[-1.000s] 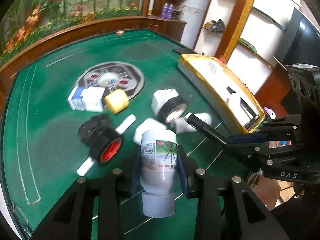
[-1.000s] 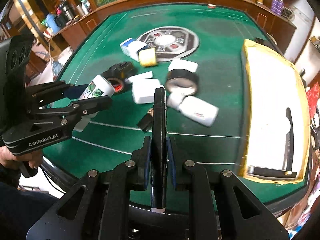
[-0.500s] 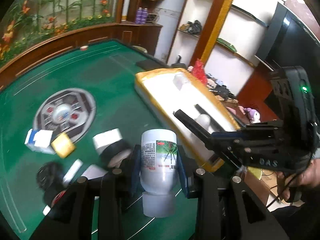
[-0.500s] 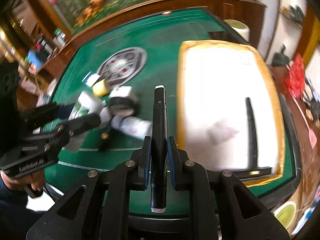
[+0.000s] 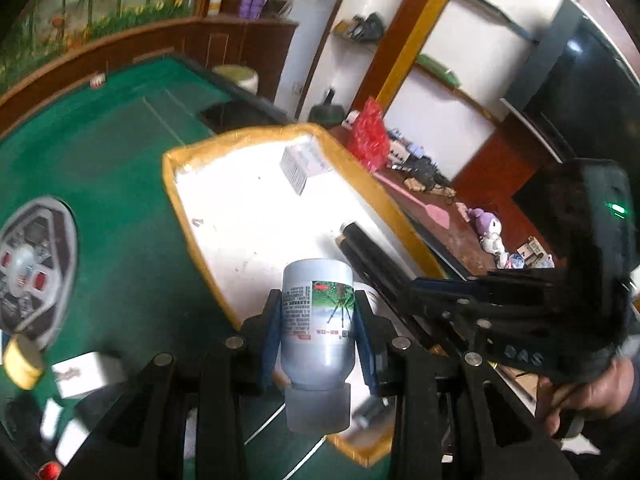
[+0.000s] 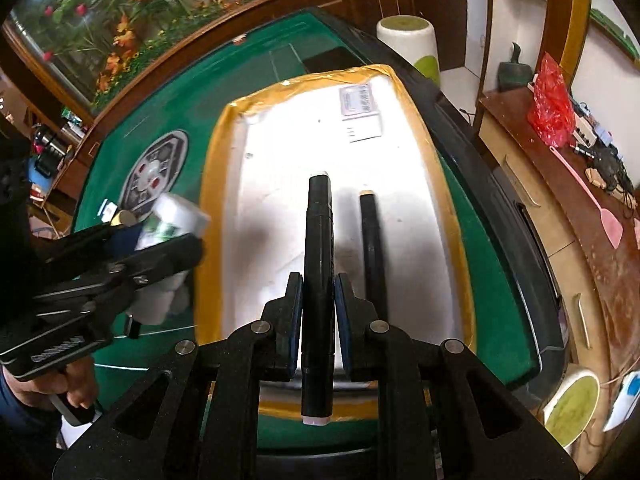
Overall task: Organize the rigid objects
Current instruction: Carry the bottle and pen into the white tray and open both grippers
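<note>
Both grippers carry loads over the yellow-rimmed white tray [image 6: 212, 208], which fills the centre of the right wrist view and looks like the collecting place for the scattered items. The left gripper [image 5: 316, 334] is clenched on a grey-white plastic bottle [image 5: 318, 320], cap end toward the camera and printed label facing up, gripped across its body so the round surface sits between the blue pads; it hangs at the lower centre of the left wrist view, over the tray's near edge. The right gripper [image 6: 318, 312] grasps a black marker pen [image 6: 318, 264] along the pen's length, so the pen points forward into the tray. It runs parallel to a second black pen [image 6: 372, 248] already lying in the tray just to its right, which suggests like items are being laid side by side. A small white labelled card or box [image 6: 360, 112] lies at the tray's far end. At the lower left of the left wrist view, a few white boxes [image 5: 86, 372] and a yellow tape roll [image 5: 22, 360] lie on the green worktop [image 5: 100, 152], not yet sorted.
</note>
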Demonstrator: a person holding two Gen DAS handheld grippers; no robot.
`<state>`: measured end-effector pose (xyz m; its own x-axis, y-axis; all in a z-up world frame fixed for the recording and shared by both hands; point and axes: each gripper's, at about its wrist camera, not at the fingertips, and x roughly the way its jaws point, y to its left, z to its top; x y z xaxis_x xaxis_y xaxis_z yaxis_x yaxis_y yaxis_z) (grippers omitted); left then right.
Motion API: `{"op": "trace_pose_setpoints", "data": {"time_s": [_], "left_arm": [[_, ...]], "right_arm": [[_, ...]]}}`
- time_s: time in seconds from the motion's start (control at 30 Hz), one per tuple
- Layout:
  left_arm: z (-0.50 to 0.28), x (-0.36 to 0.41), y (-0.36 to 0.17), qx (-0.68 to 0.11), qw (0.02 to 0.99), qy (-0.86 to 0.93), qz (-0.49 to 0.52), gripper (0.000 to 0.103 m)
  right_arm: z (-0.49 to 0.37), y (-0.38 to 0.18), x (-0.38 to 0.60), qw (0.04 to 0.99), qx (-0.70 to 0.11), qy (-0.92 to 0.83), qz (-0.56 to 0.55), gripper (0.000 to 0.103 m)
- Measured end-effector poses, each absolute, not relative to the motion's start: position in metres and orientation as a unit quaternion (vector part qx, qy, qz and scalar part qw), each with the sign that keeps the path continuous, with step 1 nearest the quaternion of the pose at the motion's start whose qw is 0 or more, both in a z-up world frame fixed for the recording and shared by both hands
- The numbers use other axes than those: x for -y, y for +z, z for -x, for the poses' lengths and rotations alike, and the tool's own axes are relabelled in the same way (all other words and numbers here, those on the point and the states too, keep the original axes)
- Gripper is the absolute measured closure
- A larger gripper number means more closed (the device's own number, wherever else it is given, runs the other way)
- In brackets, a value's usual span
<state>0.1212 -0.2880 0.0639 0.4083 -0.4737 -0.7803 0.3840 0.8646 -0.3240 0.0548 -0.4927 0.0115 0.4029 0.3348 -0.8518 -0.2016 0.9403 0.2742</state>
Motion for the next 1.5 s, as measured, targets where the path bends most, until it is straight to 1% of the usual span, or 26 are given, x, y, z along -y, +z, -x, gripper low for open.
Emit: {"op": "trace_pose_setpoints", "data": {"time_s": [0.17, 0.3, 0.7, 0.8, 0.93, 1.2, 1.5], "left_arm": [[-0.144, 0.298, 0.039, -0.511, 0.824, -0.237, 0.060, 0.069], [-0.149, 0.305, 0.033, -0.518, 0.823, -0.228, 0.057, 0.069], [-0.148, 0.313, 0.035, -0.507, 0.830, -0.231, 0.038, 0.068], [-0.148, 0.313, 0.038, -0.503, 0.830, -0.236, 0.041, 0.066], [-0.146, 0.313, 0.043, -0.499, 0.832, -0.237, 0.044, 0.059], [-0.129, 0.310, 0.066, -0.478, 0.840, -0.254, 0.046, 0.058], [-0.099, 0.272, 0.091, -0.450, 0.855, -0.249, 0.063, 0.055]], "right_arm": [[-0.077, -0.001, 0.495, 0.833, -0.529, 0.154, -0.045, 0.088], [-0.093, -0.012, 0.497, 0.830, -0.535, 0.155, -0.042, 0.088], [-0.124, -0.019, 0.487, 0.828, -0.535, 0.163, -0.033, 0.088], [-0.126, -0.019, 0.488, 0.827, -0.537, 0.163, -0.037, 0.087], [-0.124, -0.015, 0.489, 0.831, -0.533, 0.156, -0.034, 0.086], [-0.102, 0.005, 0.496, 0.841, -0.519, 0.146, -0.042, 0.085], [-0.058, 0.021, 0.477, 0.832, -0.518, 0.178, -0.093, 0.085]]}}
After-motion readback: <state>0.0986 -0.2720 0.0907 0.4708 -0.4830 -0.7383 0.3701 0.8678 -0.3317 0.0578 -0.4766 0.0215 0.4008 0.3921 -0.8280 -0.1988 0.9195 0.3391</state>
